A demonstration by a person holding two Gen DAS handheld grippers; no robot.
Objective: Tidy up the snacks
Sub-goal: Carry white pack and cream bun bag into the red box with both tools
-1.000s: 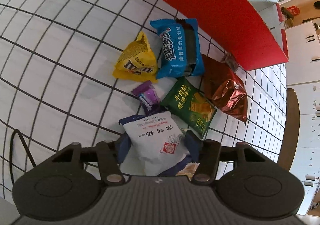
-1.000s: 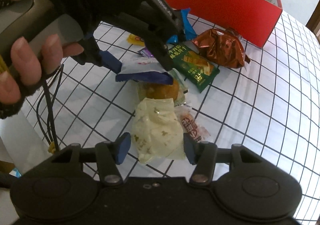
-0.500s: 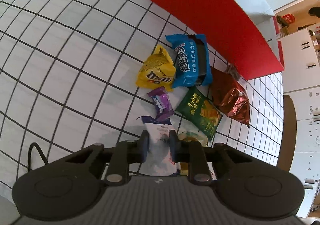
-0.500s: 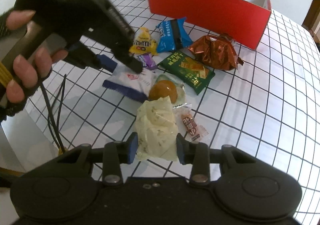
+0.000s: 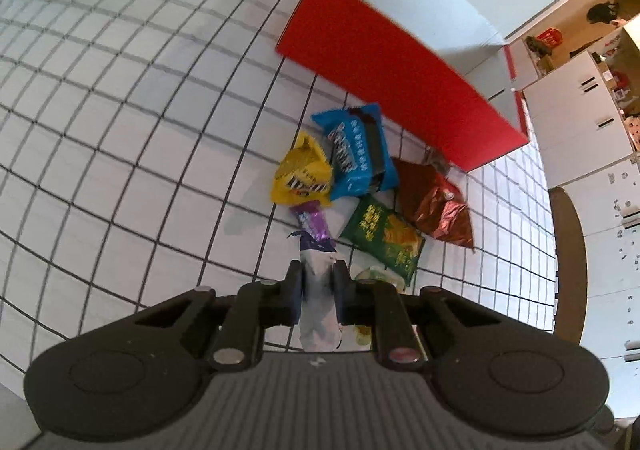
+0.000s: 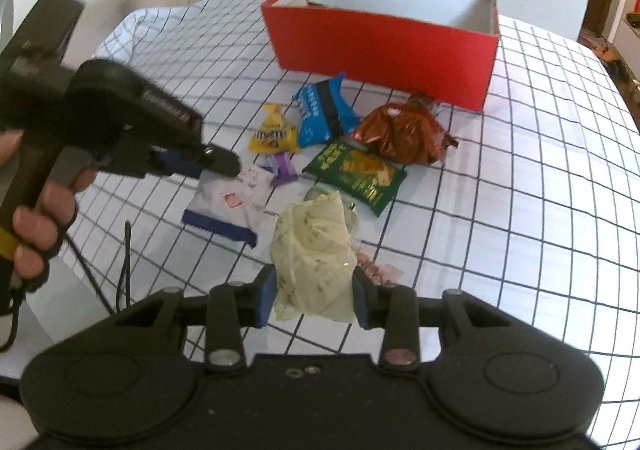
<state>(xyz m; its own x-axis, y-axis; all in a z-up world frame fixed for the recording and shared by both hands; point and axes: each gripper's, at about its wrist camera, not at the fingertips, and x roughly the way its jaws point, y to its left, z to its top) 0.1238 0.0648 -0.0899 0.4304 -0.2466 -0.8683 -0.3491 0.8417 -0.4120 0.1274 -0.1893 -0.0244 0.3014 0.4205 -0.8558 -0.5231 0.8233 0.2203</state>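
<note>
Packets: I have left gripper clamped on white pack, right gripper on pale bag, both bound for box.

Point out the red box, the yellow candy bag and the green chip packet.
red box (image 6: 380, 45), right wrist view, on its front wall.
yellow candy bag (image 6: 274, 133), right wrist view, on its printed face.
green chip packet (image 5: 382, 236), left wrist view, on its middle.
</note>
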